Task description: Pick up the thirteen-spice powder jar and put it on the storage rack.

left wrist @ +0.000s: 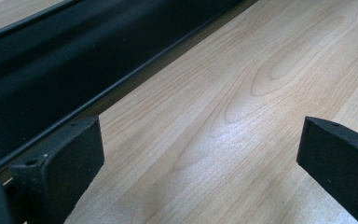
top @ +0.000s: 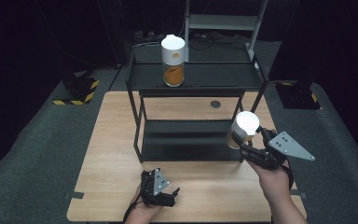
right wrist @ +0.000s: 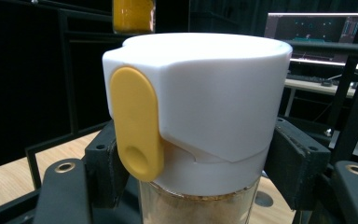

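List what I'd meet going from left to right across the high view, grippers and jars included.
Left gripper resting open on the wooden table → white-lidded jar of orange powder on the black shelf's top → white-lidded clear jar clamped in the right gripper.

No legible text, label, brand or number anywhere. Jar [right wrist: 196, 121] lid plain white with a blank yellow tab. Behind the jar, a monitor [right wrist: 314, 28] shows marks too small to read. Black-and-yellow hazard stripes [top: 77, 93] on a floor block, left of the shelf rack [top: 193, 77].
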